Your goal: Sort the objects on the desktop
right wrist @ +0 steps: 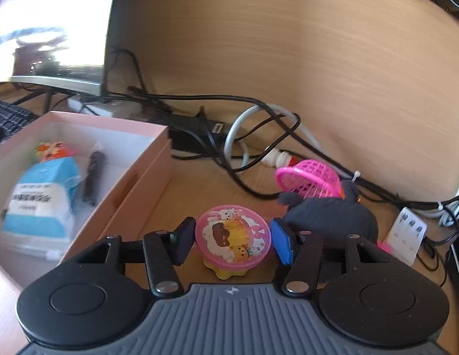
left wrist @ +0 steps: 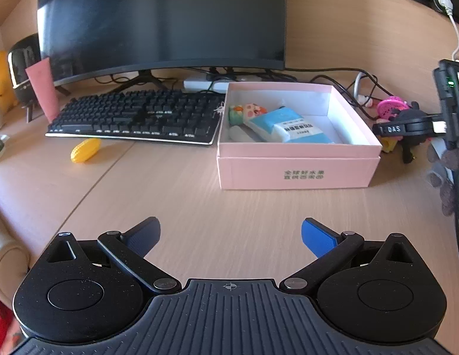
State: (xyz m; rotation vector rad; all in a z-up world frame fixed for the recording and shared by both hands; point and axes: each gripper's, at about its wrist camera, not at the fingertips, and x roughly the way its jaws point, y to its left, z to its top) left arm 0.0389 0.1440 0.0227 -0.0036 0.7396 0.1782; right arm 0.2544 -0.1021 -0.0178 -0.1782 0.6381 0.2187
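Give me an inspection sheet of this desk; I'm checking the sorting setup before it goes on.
Surface: wooden desk, bare in front.
Job's things: pink box holding blue packet; yellow corn toy loose; round pink toy.
Clutter: pink basket, dark plush.
Grippers: left hand-held gripper open, empty; right hand-held gripper straddles the round toy, pads not clearly pressing.
Cables: black tangle behind box.
Surroundings: monitor, keyboard.
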